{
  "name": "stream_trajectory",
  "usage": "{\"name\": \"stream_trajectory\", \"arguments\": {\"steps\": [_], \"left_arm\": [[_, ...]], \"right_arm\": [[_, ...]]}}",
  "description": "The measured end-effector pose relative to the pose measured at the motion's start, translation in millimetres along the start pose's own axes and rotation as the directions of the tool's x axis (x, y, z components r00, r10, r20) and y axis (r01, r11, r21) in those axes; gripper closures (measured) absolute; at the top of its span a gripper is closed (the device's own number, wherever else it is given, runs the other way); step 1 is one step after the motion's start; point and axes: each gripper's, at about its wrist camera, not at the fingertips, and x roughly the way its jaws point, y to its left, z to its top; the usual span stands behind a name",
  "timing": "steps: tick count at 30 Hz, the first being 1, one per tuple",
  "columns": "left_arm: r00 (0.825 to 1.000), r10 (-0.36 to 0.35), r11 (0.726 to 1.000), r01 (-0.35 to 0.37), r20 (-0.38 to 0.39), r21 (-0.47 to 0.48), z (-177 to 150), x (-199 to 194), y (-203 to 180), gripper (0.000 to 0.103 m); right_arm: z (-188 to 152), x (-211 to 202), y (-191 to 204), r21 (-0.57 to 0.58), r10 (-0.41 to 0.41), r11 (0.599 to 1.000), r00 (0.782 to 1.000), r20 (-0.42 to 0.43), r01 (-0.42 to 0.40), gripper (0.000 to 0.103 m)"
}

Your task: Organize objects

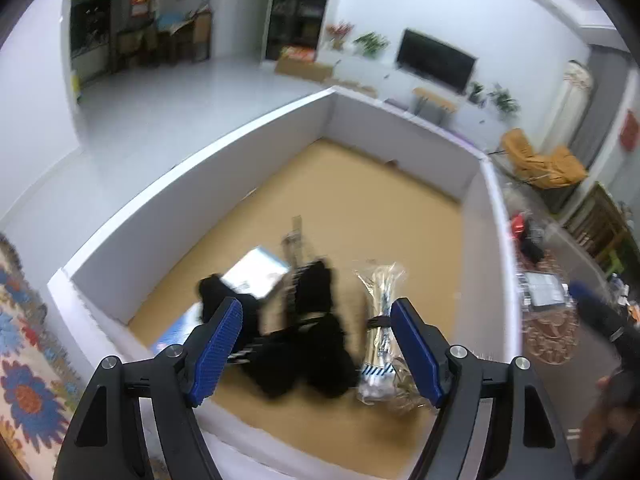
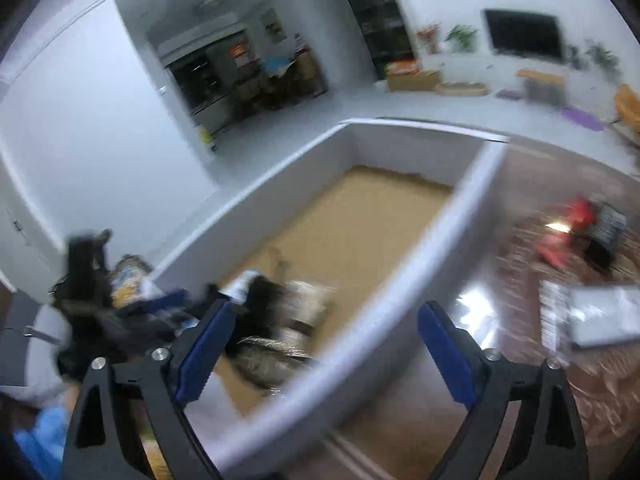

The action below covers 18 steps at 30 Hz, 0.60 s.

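A white-walled box [image 1: 200, 184] with a brown cardboard floor lies below me. In it are a black fluffy cloth [image 1: 312, 344], a clear plastic packet [image 1: 382, 304] of long items and a blue-and-white flat pack [image 1: 256, 272]. My left gripper [image 1: 316, 320] hangs open above the cloth, and its blue pads [image 1: 220, 344] press on nothing. My right gripper [image 2: 328, 316] is open over the right wall of the box [image 2: 400, 288], with the blurred black cloth [image 2: 268, 292] and a shiny packet [image 2: 272, 356] beneath it. The right gripper's blue tip [image 1: 588, 300] shows at the edge of the left wrist view.
A flowered rug [image 1: 24, 360] lies left of the box. To its right, a patterned surface [image 2: 540, 264] holds red items [image 2: 576, 216], a dark object and a white flat pack [image 2: 604, 316]. A TV [image 1: 436, 60], plants and a yellow chair [image 1: 540, 160] stand far off.
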Motion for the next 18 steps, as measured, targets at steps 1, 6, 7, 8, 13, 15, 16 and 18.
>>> {"name": "stream_trajectory", "arguments": {"steps": [1,6,7,8,13,15,16,18], "left_arm": [[1.0,-0.02,1.0,0.02,0.014,0.016,-1.0,-4.8,-7.3,0.027],[0.977,-0.203,0.972,0.194,0.063,0.135,-7.6,-31.4,-74.3,0.027],[0.968,-0.243,0.959,0.231,0.06,0.166,-10.6,-38.0,-91.2,0.027],[0.959,-0.279,0.944,0.264,0.052,0.196,-13.9,-40.1,-108.1,0.027],[0.935,-0.351,0.878,0.346,-0.045,0.331,-47.0,-34.0,-200.5,0.011],[0.943,-0.321,0.87,0.329,-0.083,0.367,-60.0,-12.2,-227.3,0.011],[0.947,-0.306,0.87,0.318,-0.092,0.378,-64.8,-4.4,-232.4,0.011],[0.96,-0.259,0.873,0.28,-0.106,0.4,-73.6,19.2,-250.3,0.011]], "right_arm": [[-13.3,-9.2,-15.6,0.011,-0.048,0.999,0.999,0.017,0.048,0.003],[-85.7,-56.0,-117.4,0.072,-0.367,0.928,0.93,-0.014,0.367,0.003],[-98.3,-62.2,-135.9,0.089,-0.417,0.903,0.908,-0.043,0.419,0.003],[-109.5,-69.0,-153.7,0.112,-0.459,0.879,0.886,-0.066,0.463,0.003],[-146.5,-96.6,-209.7,0.184,-0.58,0.781,0.802,-0.143,0.597,0.003],[-152.4,-105.8,-216.2,0.197,-0.593,0.765,0.79,-0.153,0.613,0.003],[-154.7,-108.8,-218.4,0.199,-0.596,0.762,0.788,-0.156,0.616,0.003],[-158.0,-106.5,-218.4,0.198,-0.596,0.761,0.787,-0.162,0.618,0.003]]}}
